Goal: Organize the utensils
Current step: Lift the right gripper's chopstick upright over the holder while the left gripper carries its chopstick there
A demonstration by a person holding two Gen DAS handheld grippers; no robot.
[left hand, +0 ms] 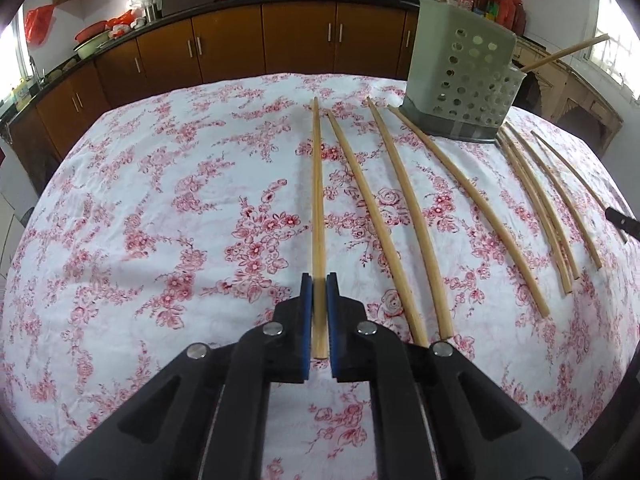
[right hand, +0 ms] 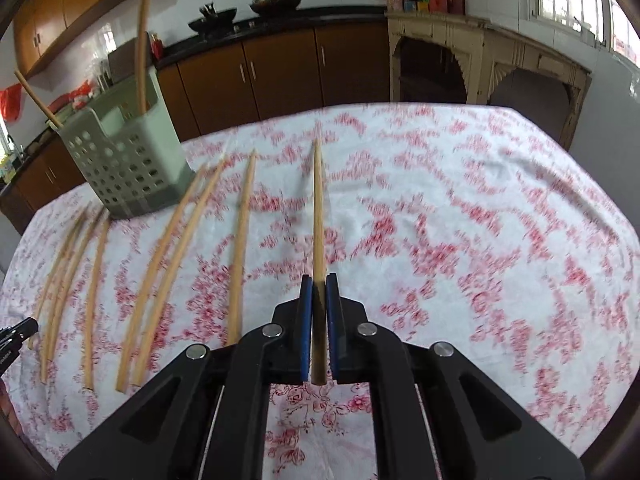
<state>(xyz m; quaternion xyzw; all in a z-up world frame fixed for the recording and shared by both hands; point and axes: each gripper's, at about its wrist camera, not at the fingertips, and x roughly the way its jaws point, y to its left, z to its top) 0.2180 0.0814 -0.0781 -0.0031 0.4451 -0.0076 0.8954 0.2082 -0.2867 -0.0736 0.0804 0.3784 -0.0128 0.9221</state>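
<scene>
Left wrist view: chopstick (left hand: 318,216) clamped between pads of left hand-held gripper (left hand: 319,280), tip reaching across floral-clothed desk (left hand: 160,220). Loose chopsticks (left hand: 412,220) lie alongside; perforated holder (left hand: 464,80) stands beyond. Right hand-held gripper (right hand: 319,280) clamps another chopstick (right hand: 318,208), pointing forward.

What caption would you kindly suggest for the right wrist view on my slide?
Right claw shut on a chopstick above the floral tablecloth, loose chopsticks and perforated holder to its left.

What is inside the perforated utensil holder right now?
Two chopsticks stand in the utensil holder, their upper ends sticking out above the rim. Its walls hide their lower ends and the bottom.
</scene>
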